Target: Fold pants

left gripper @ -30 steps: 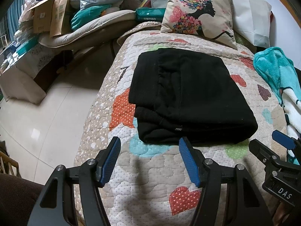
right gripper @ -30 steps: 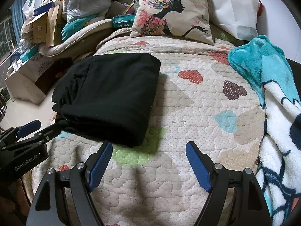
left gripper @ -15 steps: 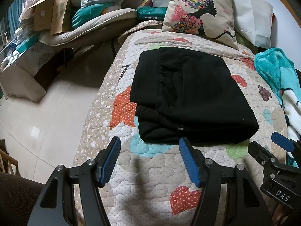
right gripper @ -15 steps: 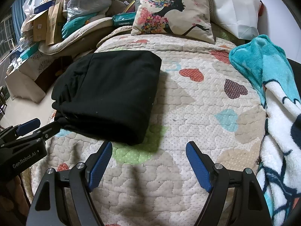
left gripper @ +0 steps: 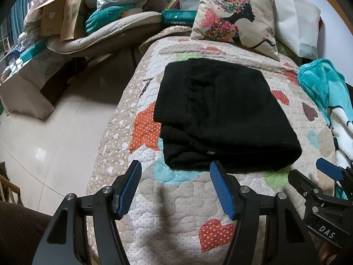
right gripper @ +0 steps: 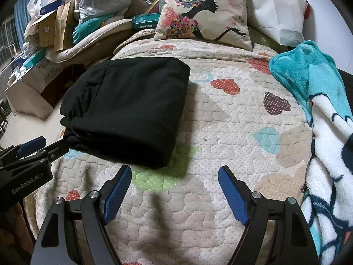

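My left view alone shows tiled floor (left gripper: 50,137); folded black fabric pants (left gripper: 220,114) lie near the quilt's (left gripper: 176,216) left edge. Both tongs gape empty (labels: "DAS", "GenRobot.AI").

Left gripper (left gripper: 175,170) and right gripper (right gripper: 174,174) gape, empty.

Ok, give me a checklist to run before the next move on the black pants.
1. Pants folded into a compact stack on the quilt: ok.
2. Left claw open, nothing between its fingers: ok.
3. Right claw open and empty: ok.
4. Both claws clear of the fabric, short of its near edge: ok.
5. Edges squared: not ok, lower layers stick out at the near left corner.
6. Teal blanket apart from the pants: ok.
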`<state>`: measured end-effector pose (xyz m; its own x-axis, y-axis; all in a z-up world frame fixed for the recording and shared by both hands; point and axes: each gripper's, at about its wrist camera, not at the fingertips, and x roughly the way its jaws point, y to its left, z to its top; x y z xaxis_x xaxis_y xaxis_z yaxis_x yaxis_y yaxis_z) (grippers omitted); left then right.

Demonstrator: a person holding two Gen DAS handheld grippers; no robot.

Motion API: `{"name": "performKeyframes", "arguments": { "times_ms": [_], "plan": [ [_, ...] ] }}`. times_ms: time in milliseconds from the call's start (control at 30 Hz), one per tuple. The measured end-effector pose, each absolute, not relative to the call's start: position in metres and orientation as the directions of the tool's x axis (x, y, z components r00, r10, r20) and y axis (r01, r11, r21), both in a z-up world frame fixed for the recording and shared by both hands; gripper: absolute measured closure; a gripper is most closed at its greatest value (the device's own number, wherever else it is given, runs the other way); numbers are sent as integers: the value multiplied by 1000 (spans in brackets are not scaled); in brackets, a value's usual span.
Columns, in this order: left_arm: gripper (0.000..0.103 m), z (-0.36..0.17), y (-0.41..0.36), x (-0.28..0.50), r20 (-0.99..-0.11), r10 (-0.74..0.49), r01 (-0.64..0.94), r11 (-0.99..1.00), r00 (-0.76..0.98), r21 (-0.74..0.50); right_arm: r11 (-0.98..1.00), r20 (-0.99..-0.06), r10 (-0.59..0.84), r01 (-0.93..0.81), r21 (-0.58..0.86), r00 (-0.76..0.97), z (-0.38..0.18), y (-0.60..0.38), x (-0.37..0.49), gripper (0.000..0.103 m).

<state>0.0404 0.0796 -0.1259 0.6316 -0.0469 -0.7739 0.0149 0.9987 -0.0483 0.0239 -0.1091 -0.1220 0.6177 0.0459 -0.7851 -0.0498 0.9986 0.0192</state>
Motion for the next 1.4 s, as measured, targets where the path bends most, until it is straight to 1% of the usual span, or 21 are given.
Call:
{"name": "performKeyframes", "arguments": {
  "times_ms": [133, 267, 467, 1400],
  "plan": [
    [39, -112, 78, 30, -717, -75, 41, 997, 693, -64, 999, -786, 46, -51, 18, 617, -123, -110, 24, 18],
    [39, -100, 68, 18, -662, -94, 91, 995, 743, -39, 998, -790, 46, -54, 17, 612, -124, -110, 25, 18],
    [39, -94, 55, 13, -634, -100, 136, 991, 767, 9, 998, -791, 45, -54, 15, 611, -125, -110, 24, 18],
    [39, -110, 67, 29, -715, -67, 72, 997, 696, -22, 999, -795, 41, -53, 11, 605, -127, -109, 24, 17]
  ]
}}
